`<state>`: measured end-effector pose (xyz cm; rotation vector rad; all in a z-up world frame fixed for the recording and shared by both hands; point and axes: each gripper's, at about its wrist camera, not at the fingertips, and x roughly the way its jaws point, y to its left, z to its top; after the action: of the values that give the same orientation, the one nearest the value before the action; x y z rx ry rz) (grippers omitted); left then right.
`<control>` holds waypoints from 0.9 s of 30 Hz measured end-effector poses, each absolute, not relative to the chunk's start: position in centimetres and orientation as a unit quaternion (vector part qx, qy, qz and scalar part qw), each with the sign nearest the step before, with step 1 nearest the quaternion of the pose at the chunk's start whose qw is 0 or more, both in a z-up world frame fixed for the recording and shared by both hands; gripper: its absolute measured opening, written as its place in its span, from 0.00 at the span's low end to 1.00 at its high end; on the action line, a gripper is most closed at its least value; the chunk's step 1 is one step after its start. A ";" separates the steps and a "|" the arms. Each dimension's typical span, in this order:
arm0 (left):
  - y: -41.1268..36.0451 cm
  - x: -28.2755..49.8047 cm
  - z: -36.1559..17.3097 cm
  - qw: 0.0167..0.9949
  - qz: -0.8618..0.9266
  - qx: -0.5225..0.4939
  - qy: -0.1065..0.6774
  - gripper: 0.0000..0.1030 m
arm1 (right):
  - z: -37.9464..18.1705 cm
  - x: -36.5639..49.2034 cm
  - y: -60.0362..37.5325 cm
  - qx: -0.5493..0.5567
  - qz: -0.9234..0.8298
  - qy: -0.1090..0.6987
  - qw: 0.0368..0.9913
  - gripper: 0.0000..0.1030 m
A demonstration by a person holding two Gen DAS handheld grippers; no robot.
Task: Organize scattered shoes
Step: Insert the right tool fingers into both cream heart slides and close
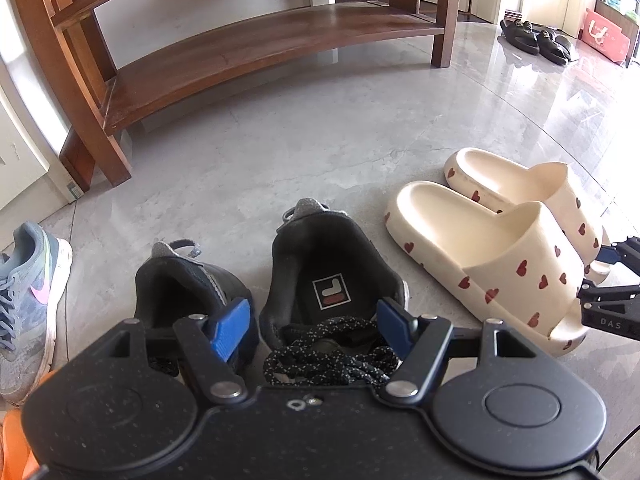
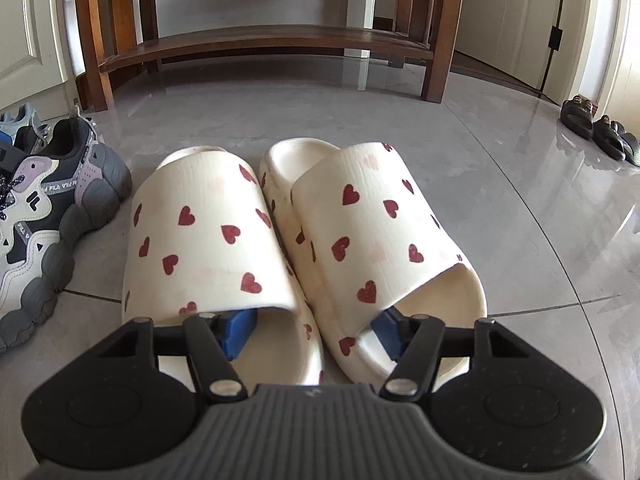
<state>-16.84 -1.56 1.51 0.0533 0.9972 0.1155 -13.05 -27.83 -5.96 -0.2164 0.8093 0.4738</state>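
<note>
Two dark Fila sneakers stand side by side on the grey floor, heels away from me. My left gripper straddles the right-hand sneaker at its laces, its blue pads against both sides. The other sneaker sits just left of it. To the right lies a pair of cream slippers with red hearts. My right gripper has one finger in the toe opening of each, the left slipper and the right slipper. Their inner walls lie between the pads, and a gap shows beside the left pad.
A brown wooden shoe rack stands straight ahead, its low shelf bare. A grey-blue running shoe with a pink mark lies at the far left. Black sandals and a red box sit at the back right.
</note>
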 end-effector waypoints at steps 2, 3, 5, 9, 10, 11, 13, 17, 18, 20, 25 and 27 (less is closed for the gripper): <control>-1.6 -16.8 1.5 0.876 0.055 0.028 0.478 0.68 | -5.7 -12.9 -27.7 -0.094 0.223 0.389 0.889 0.43; -1.7 -16.8 1.5 0.876 0.055 0.029 0.477 0.68 | -5.5 -12.9 -27.7 -0.092 0.224 0.389 0.889 0.40; -1.6 -16.7 1.5 0.876 0.055 0.029 0.478 0.68 | -5.5 -13.1 -27.3 -0.095 0.229 0.388 0.888 0.36; -1.5 -16.8 1.5 0.877 0.055 0.026 0.477 0.68 | -5.7 -13.9 -26.0 -0.106 0.232 0.384 0.888 0.37; -1.5 -16.8 1.5 0.877 0.054 0.026 0.477 0.68 | -5.7 -13.9 -25.9 -0.102 0.229 0.384 0.889 0.37; -1.5 -16.9 1.5 0.877 0.053 0.027 0.476 0.68 | -5.8 -13.8 -26.0 -0.090 0.223 0.386 0.891 0.37; -1.4 -17.0 1.4 0.877 0.053 0.027 0.476 0.68 | -5.8 -13.7 -26.1 -0.075 0.220 0.388 0.892 0.36; -1.4 -17.0 1.4 0.878 0.052 0.027 0.476 0.68 | -5.7 -13.7 -25.6 -0.065 0.221 0.387 0.893 0.29; -1.4 -17.0 1.4 0.878 0.052 0.027 0.476 0.68 | -5.7 -13.8 -25.5 -0.059 0.221 0.384 0.894 0.28; -1.4 -17.1 1.4 0.878 0.051 0.027 0.476 0.68 | -5.5 -14.1 -25.5 -0.044 0.221 0.378 0.898 0.25; -1.4 -17.1 1.4 0.878 0.053 0.026 0.475 0.69 | -5.7 -14.7 -24.7 -0.047 0.229 0.373 0.898 0.25; -1.4 -17.0 1.4 0.878 0.053 0.027 0.475 0.69 | -5.9 -14.7 -24.3 -0.049 0.232 0.374 0.897 0.29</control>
<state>-17.01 -1.43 1.44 0.0566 0.9905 0.1105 -14.74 -24.30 -5.90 -0.1020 0.7749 0.4799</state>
